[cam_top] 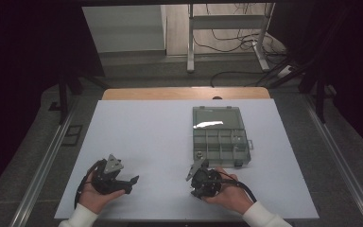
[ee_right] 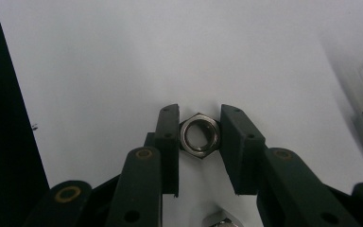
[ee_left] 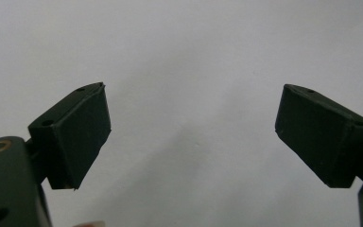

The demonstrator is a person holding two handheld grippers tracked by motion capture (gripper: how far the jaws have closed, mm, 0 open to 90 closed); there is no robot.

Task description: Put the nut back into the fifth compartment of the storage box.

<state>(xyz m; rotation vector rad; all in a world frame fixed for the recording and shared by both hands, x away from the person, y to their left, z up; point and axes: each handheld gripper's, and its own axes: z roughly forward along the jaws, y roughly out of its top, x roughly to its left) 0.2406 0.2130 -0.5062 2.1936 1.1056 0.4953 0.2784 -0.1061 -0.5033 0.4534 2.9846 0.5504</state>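
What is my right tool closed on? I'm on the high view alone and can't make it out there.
Observer: The right tool pinches a metal hex nut by two opposite flats.
Operator: Any more nuts close by?
Observer: Yes, a second nut peeks in between the tool's arms, nearer the hand.
Operator: Is the left tool holding anything?
Observer: No. The left tool stands wide open with nothing between its jaws, over the bare white table.

Lab or test rig. White desk (cam_top: 137,142) ringed by black curtains (cam_top: 23,71). Loose cables (cam_top: 236,40) across bare floor (cam_top: 137,66) behind.
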